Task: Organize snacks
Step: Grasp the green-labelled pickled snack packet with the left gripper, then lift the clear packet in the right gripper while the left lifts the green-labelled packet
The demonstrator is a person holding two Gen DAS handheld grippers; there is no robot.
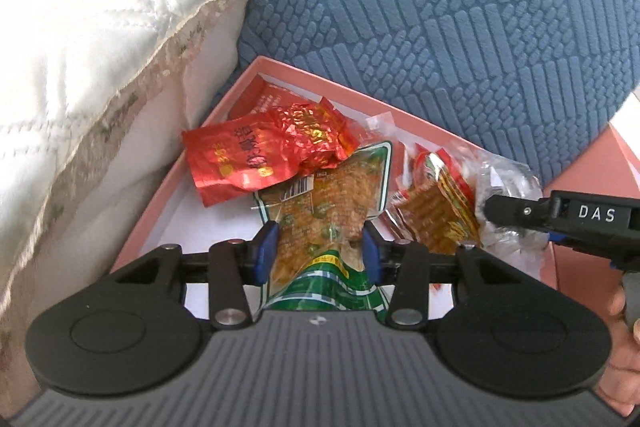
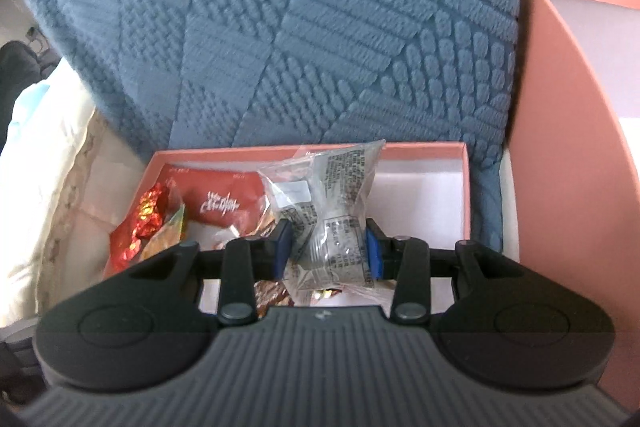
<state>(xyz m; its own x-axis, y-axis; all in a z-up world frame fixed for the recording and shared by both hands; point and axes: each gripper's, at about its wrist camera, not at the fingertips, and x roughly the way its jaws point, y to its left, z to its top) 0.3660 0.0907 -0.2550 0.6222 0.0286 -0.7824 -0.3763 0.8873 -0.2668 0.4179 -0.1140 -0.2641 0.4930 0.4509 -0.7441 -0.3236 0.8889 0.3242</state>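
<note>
A pink box point(image 1: 224, 99) with a white floor holds several snack packets. My left gripper point(image 1: 319, 251) is shut on a green and orange snack packet point(image 1: 320, 211) over the box. Red foil packets point(image 1: 256, 155) lie at the box's far left, and an orange packet point(image 1: 436, 211) lies to the right. My right gripper point(image 2: 329, 251) is shut on a clear packet with grey print point(image 2: 340, 195) over the same box point(image 2: 424, 147). The right gripper also shows in the left wrist view point(image 1: 496, 211), at the right. A red packet point(image 2: 224, 199) and red foil point(image 2: 152, 211) lie in the box's left part.
A blue textured cushion point(image 1: 460, 27) point(image 2: 300, 27) stands behind the box. A white quilted pillow point(image 1: 100, 47) lies to the left. A second, taller pink box point(image 2: 568, 147) stands at the right.
</note>
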